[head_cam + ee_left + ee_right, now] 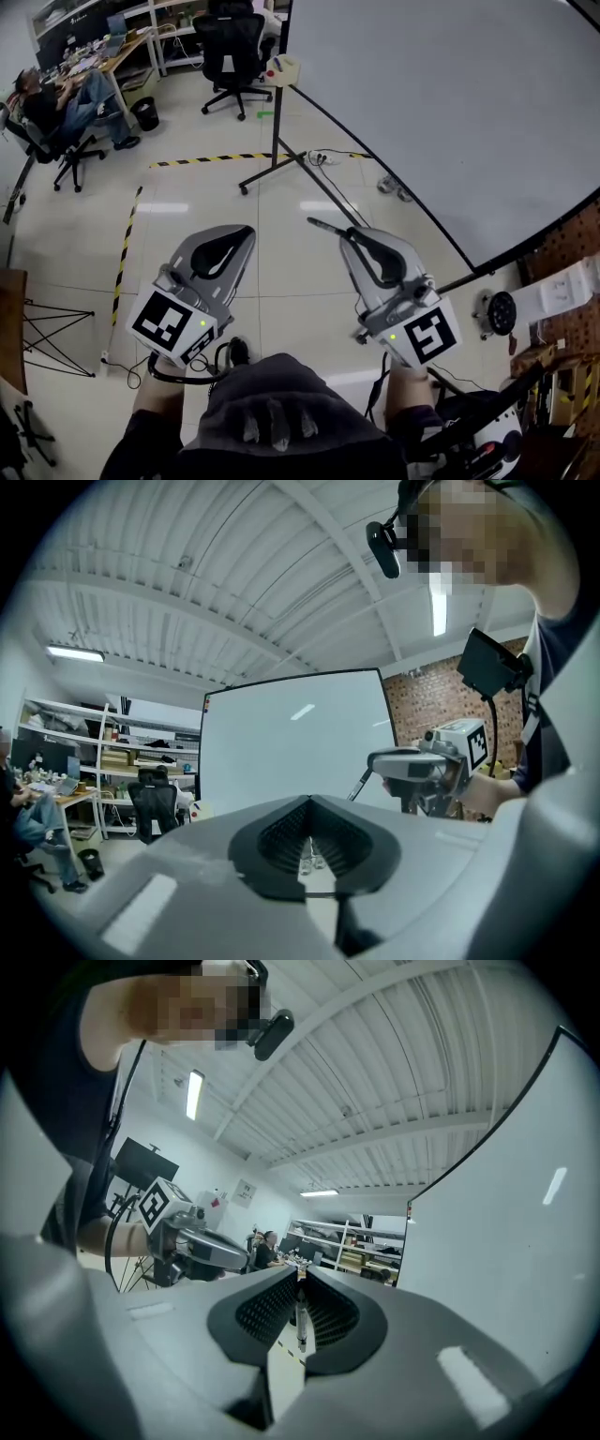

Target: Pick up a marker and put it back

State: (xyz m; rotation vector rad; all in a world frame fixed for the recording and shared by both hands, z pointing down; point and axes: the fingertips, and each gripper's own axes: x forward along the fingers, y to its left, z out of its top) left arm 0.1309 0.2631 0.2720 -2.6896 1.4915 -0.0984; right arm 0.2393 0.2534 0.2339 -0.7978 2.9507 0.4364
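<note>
The whiteboard (450, 112) fills the upper right of the head view. The left gripper (246, 231), on the side farther from the whiteboard, has its jaws pressed together with nothing between them. The right gripper (351, 234), just beside the whiteboard's lower edge, pinches a dark marker (324, 225) that sticks out past its tips.

Open floor (281, 281) lies between the left tool (246, 231) and the right tool (345, 232) and runs ahead to the striped tape (211, 159). The whiteboard (450, 112) closes off the right side, and its stand (276, 131) spreads legs across the floor ahead. An office chair (230, 47) stands at the far end, well beyond the tape.
</note>
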